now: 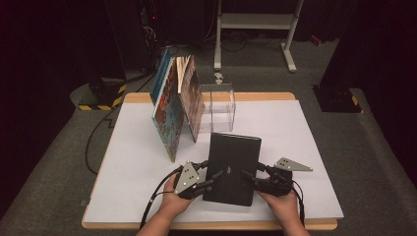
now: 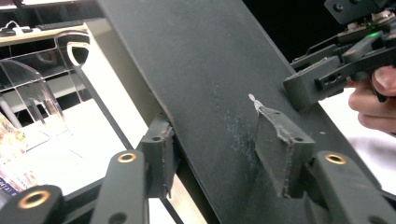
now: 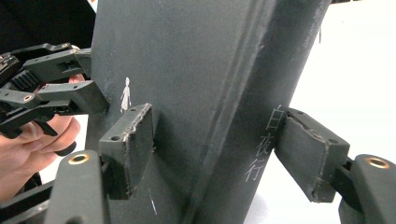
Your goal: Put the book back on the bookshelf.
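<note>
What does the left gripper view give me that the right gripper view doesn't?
Left gripper view alone: the clear acrylic stand beyond the book, and a colourful book cover's edge. Right gripper view alone: white characters on the black book's spine. Both: the black book, with a small white figure on its cover, between that gripper's fingers, and the opposite gripper.

Both grippers are black. The left gripper (image 1: 212,178) carries a grey three-cornered plate (image 1: 186,177) dotted with small holes, and a black cable (image 1: 156,192) trails from it toward 7 o'clock. The right gripper (image 1: 250,177) bears a like plate at its 2 o'clock. Brass-ringed screws (image 2: 126,157) fasten the jaw arms; the dark pads (image 3: 133,142) have frayed, pale edges. Forearms are bare.
</note>
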